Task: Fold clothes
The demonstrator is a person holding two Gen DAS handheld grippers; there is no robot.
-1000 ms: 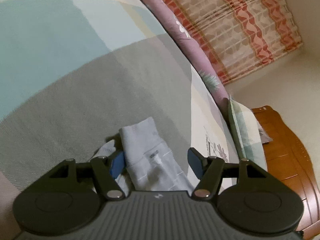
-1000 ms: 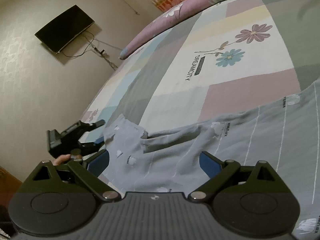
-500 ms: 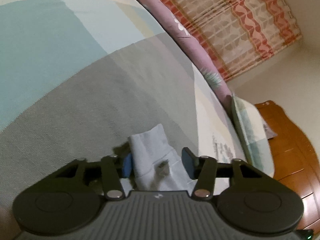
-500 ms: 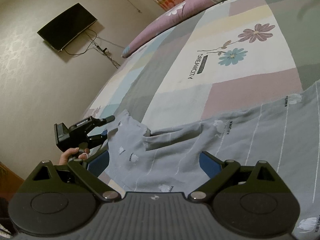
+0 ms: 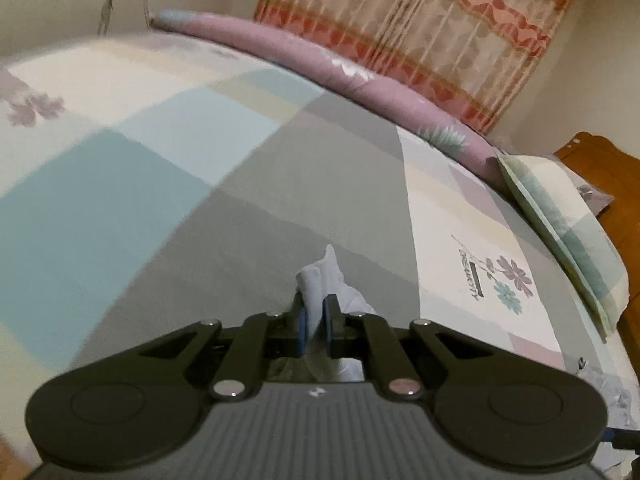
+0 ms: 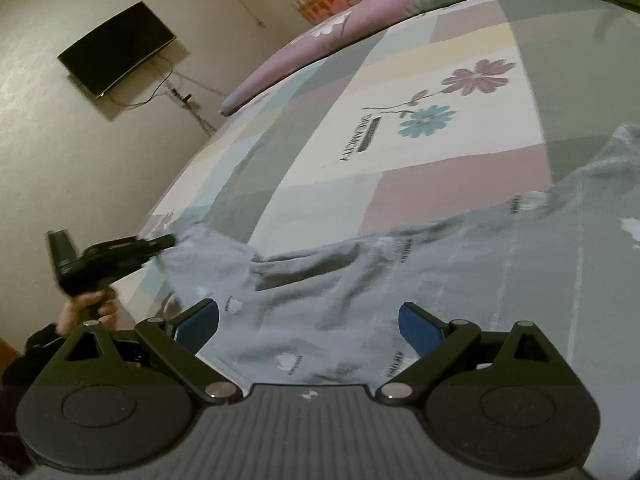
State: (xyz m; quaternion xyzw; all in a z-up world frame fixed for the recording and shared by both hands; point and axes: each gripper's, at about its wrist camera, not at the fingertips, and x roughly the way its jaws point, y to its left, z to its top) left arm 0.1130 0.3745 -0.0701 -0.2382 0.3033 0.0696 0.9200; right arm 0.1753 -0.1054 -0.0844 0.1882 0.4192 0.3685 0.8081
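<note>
Logging what I see: my left hand-held gripper [image 5: 315, 330], jaws nearly closed, pinches a bunched tip of the grey garment [image 6: 360, 292]; the right wrist view shows that tip at the bed's [image 5: 280, 184] left edge. My right hand-held gripper [image 6: 309, 325], jaws spread wide, holds nothing and hovers over the garment's near part. Garment: pale grey, thin white stripes, small printed marks, spread along the near edge of the bed on a patchwork sheet [image 6: 420, 92]. Pink rolled quilt [image 5: 320, 60] along the far edge. Pillow [image 5: 560, 220] by the wooden headboard [image 5: 612, 184]. Wall television [image 6: 116, 48].
</note>
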